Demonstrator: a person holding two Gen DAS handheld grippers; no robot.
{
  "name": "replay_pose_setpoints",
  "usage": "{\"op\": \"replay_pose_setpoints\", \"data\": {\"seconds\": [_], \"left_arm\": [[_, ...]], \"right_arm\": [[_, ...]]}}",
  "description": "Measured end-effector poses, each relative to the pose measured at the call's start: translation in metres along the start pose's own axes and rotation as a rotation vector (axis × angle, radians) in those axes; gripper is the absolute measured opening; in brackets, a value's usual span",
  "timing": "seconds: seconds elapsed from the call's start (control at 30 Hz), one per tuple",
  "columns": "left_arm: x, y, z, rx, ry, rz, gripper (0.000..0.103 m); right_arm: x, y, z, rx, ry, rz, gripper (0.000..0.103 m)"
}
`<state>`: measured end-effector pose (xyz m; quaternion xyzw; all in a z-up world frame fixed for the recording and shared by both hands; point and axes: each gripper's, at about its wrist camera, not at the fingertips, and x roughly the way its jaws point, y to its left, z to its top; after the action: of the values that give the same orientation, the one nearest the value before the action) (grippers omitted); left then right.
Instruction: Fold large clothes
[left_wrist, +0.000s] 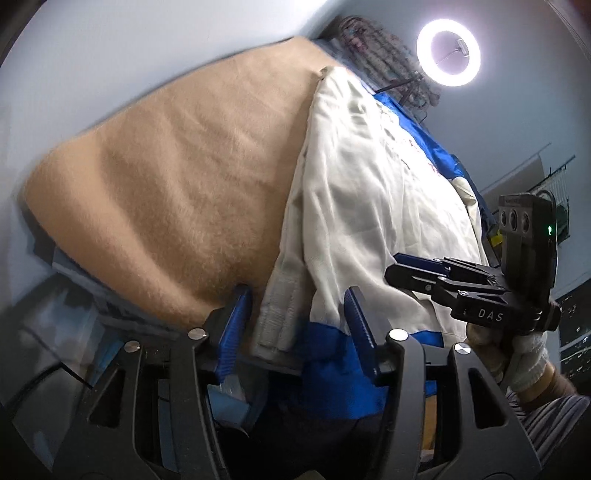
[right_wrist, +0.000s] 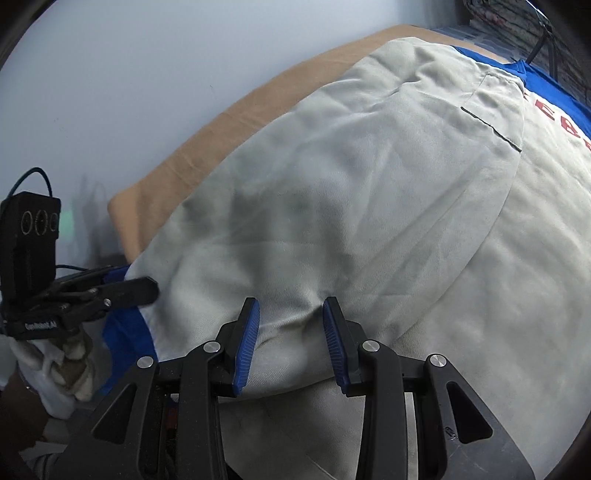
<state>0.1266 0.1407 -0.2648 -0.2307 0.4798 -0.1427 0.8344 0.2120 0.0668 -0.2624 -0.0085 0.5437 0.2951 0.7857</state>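
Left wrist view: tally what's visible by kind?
Garments: 1, jacket
Blankets: 1, tan
Claws: 2, left claw, right claw
Ring lights: 1
Gloved hands: 1
Total: 6

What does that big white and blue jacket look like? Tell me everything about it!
The jacket is mostly off-white woven cloth, creased and a bit grubby, with bright blue panels, red letters near one edge and a dark slit pocket. It lies spread over a tan blanket. A ribbed grey cuff and a blue part sit between the left claw fingers. The right claw has a bunched fold of white cloth between its blue pads.
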Motion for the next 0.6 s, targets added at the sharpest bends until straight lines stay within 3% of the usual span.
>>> {"op": "replay_pose_setpoints", "data": {"seconds": [0.03, 0.13, 0.27, 0.43, 0.5, 0.6], "left_arm": [[0.001, -0.002, 0.0, 0.009, 0.006, 0.012, 0.025], [-0.004, 0.001, 0.002, -0.02, -0.011, -0.03, 0.017], [-0.022, -0.003, 0.005, -0.014, -0.06, -0.082, 0.015], [-0.028, -0.021, 0.006, 0.041, -0.083, -0.062, 0.014], [-0.03, -0.031, 0.006, 0.072, -0.098, -0.05, 0.014], [-0.033, -0.042, 0.007, 0.112, -0.113, -0.04, 0.014]], "right_arm": [[0.001, 0.001, 0.0, 0.002, 0.0, 0.001, 0.034], [0.001, 0.0, 0.002, 0.013, 0.009, 0.013, 0.034], [-0.006, -0.008, 0.016, 0.063, 0.0, 0.066, 0.034], [-0.023, -0.028, 0.049, 0.139, -0.07, 0.077, 0.035], [-0.023, -0.033, 0.068, 0.164, -0.076, 0.068, 0.051], [-0.015, -0.035, 0.102, 0.192, -0.078, 0.077, 0.055]]}}
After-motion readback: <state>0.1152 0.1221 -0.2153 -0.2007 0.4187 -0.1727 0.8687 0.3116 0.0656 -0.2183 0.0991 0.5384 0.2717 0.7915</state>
